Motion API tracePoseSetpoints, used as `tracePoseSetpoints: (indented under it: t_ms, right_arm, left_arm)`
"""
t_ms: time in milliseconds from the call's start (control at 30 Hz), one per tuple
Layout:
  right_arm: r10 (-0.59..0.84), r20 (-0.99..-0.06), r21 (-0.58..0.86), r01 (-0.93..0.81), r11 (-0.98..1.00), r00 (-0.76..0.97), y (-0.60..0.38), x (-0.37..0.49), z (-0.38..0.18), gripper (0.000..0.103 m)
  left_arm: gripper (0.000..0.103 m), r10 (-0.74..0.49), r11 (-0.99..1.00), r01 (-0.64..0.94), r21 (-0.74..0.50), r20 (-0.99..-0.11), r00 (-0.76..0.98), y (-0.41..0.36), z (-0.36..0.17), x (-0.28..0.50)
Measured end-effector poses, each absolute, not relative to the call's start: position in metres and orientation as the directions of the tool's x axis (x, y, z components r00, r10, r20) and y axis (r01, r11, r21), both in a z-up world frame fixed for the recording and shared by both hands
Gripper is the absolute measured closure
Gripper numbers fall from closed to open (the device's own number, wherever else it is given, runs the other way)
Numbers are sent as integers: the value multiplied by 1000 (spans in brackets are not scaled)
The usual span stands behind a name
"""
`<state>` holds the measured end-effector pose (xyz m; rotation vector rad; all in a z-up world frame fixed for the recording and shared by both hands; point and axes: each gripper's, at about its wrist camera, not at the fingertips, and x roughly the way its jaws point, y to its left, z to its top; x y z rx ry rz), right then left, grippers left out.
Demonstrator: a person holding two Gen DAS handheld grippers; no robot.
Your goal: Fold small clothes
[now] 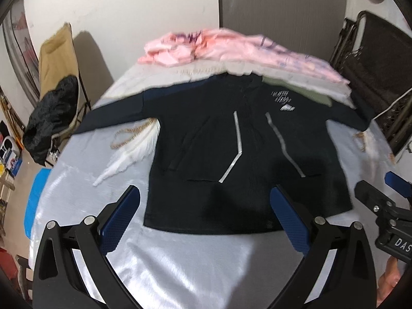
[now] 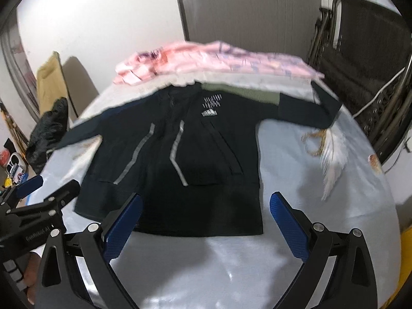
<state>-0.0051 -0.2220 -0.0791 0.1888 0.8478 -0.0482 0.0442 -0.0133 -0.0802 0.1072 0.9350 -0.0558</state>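
**Black jacket flat, nothing gripped yet**

Black jacket (image 1: 244, 149) lies spread just ahead of both grippers. Left gripper (image 1: 204, 215) and right gripper (image 2: 206, 219) gape wide, empty. Risk: pinching the silky table cover (image 1: 180, 262) along with the hem drags everything.

A lived-in home room: folding camp chair (image 1: 59, 59) by plain walls, clothes heaped on a cloth-covered table (image 1: 180, 265).

Dark jacket (image 1: 247, 159) flat on table (image 1: 180, 270)

Left tool (image 1: 204, 198) black-framed, blue textured pads (image 1: 121, 219), silver screws, right tool (image 2: 206, 206) alike
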Motion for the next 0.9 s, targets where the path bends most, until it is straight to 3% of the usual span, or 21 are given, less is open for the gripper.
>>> tracePoseSetpoints:
  t_ms: [267, 367, 567, 833, 900]
  right_arm:
    - [-106, -749, 17, 179, 984, 654, -267, 80, -105, 3]
    - [18, -820, 138, 167, 976, 571, -287, 107, -126, 4]
    - [49, -874, 124, 124, 985, 483, -283, 132, -163, 4]
    - [83, -828, 181, 125, 976, 554, -308, 190, -151, 4]
    - [59, -845, 163, 151, 975, 531, -315, 209, -162, 12]
  left_arm:
    - [5, 79, 982, 109, 155, -858, 508, -32, -134, 118]
    - [5, 100, 981, 98, 166, -873, 478, -39, -153, 145]
    - [4, 108, 979, 101, 175, -875, 472, -44, -169, 175]
    - [4, 93, 984, 84, 155, -860, 502, -45, -153, 229]
    - [4, 98, 985, 73, 154, -865, 492, -46, -161, 244]
